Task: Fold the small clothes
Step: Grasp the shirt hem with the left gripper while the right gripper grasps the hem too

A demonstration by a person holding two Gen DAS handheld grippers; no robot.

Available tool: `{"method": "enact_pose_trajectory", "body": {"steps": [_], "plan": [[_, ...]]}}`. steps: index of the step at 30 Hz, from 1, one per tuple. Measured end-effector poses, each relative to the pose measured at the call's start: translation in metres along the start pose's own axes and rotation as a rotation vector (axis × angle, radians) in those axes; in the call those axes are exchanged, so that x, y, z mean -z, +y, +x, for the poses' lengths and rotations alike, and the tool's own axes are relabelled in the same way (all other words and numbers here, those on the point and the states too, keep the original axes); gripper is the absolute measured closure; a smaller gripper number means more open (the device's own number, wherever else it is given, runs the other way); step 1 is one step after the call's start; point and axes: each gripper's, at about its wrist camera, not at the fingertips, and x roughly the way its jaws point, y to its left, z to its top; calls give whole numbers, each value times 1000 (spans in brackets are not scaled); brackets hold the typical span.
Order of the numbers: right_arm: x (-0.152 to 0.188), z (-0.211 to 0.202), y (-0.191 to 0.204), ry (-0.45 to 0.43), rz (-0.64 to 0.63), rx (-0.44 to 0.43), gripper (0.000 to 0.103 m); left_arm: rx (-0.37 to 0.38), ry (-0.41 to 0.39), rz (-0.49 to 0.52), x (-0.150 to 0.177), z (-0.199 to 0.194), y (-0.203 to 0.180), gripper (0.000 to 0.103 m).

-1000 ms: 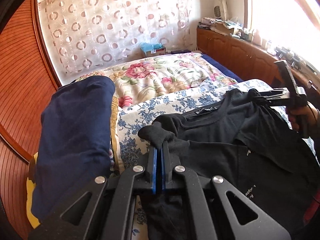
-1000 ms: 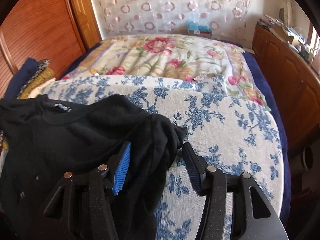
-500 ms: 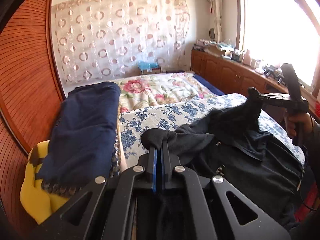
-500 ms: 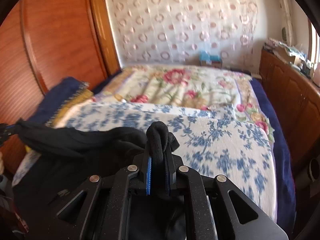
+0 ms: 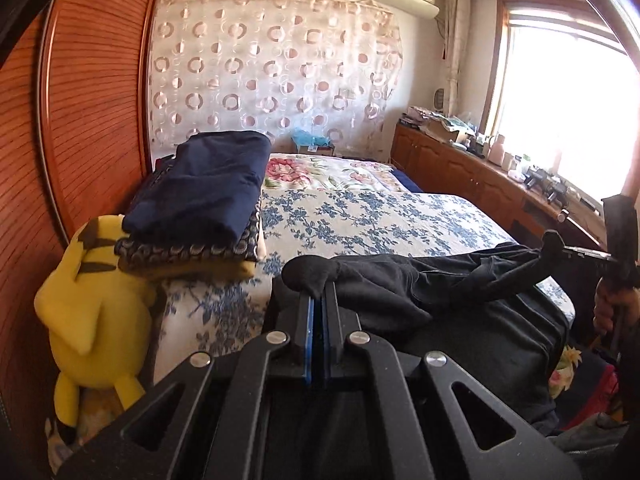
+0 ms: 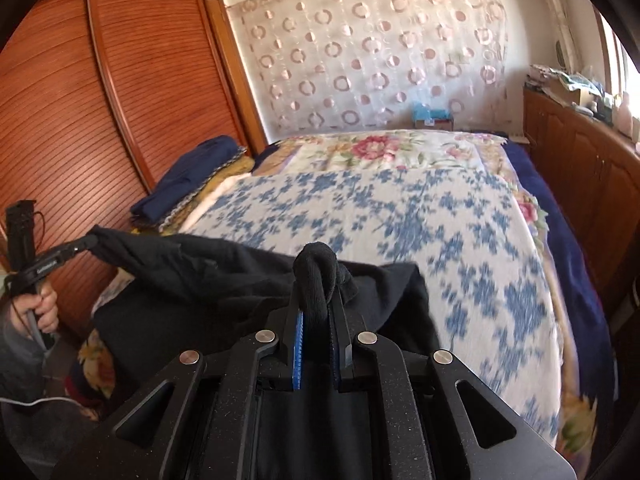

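A: Obscured items?
B: Shirt (image 5: 460,320): lower part hidden behind left gripper (image 5: 316,300). Bedspread (image 6: 420,220) print blurred in right view.
A: Others?
B: Sill clutter (image 5: 536,178) too small to identify. Toy (image 5: 92,308) base cut off.

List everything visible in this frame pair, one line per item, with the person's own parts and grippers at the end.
black T-shirt: 1, black, stretched between both grippers over the bed's near edge
folded clothes stack: 1, navy on top, patterned and yellow below, left side of bed
plush toy: 1, yellow, beside the stack
bedspread: 1, white with blue flowers, on bed
wardrobe: 1, reddish wood, left
left gripper: 1, black, shut on shirt
right gripper: 1, black, shut on shirt
hands: 2, on the gripper handles
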Motion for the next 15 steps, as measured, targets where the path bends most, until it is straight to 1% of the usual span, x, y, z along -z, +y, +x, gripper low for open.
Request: {"method": "enact_pose_trajectory", "body": {"steps": [6,9,13,15], "plan": [[11,-15,12,0,-50,27,96,-16,-17,-9,4,-25,2,102],[15,-29,15,-9,-67,30,96,-30,-28,3,14,-41,0,102],[20,-49,18,-19,-87,43,96,-35,-5,8,26,-50,0,102],[23,-55,15,-18,-66,28,96,-45,11,12,31,-51,-1,102]]}}
